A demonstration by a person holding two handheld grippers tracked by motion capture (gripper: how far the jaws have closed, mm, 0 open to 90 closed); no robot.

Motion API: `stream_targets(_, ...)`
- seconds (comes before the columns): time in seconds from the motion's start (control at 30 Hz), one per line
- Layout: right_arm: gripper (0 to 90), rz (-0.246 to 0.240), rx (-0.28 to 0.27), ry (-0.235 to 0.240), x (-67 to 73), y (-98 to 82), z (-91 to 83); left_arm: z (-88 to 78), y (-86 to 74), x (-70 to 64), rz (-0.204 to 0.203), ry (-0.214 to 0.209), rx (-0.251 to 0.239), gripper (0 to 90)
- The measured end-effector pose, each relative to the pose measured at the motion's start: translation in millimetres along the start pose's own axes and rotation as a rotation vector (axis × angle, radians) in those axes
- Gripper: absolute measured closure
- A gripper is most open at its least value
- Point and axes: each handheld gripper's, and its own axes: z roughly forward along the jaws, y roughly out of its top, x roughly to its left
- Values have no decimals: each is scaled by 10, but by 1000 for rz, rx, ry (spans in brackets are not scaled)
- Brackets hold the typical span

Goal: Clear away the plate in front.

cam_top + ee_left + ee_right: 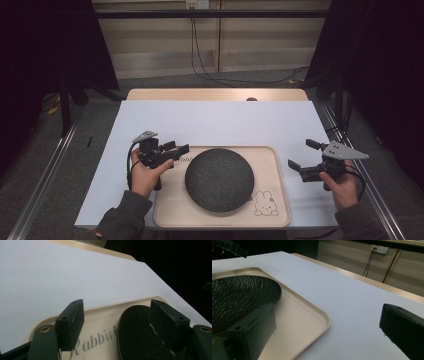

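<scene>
A dark textured plate (219, 179) is lying flat in the middle of a beige tray (280, 200) on the near part of the table (220, 122). Being round, it is showing no long axis. It is looking stiff, probably breakable, best pinched at the rim. The left tool (176, 149) and right tool (302, 155) are hovering spread and empty.

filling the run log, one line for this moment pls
left gripper: open, over tray edge | right gripper: open, off tray | dark round plate: on tray, untouched
</scene>
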Motion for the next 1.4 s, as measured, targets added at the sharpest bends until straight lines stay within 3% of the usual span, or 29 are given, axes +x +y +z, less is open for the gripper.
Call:
stream_targets(0.3,3,-4,3,3,-2,-1,0,-56,29,31,10,-4,-30,189)
stream_targets(0.4,3,-7,1,5,-4,0,-1,-90,39,45,46,7,-28,162)
stream_targets(0.63,3,-7,-5,0,-9,2,-3,-149,42,98,64,4,-44,103)
stream_targets(0.67,4,-9,-4,2,-10,2,-4,-166,47,101,66,17,-43,101)
stream_targets(0.7,3,-8,-5,-1,-9,3,-5,-172,47,114,64,0,-51,98)
stream_targets(0.97,3,-9,-4,0,-13,5,-11,-229,49,150,106,-6,-59,53)
stream_targets(1.0,3,-4,-1,1,-10,5,-14,-230,46,146,96,-11,-71,53)
stream_targets(1.27,3,-8,-1,0,-16,5,-14,-283,45,188,130,11,-74,40)
stream_targets(1.4,3,-8,0,-13,-16,6,-18,-304,42,210,127,11,-83,39)
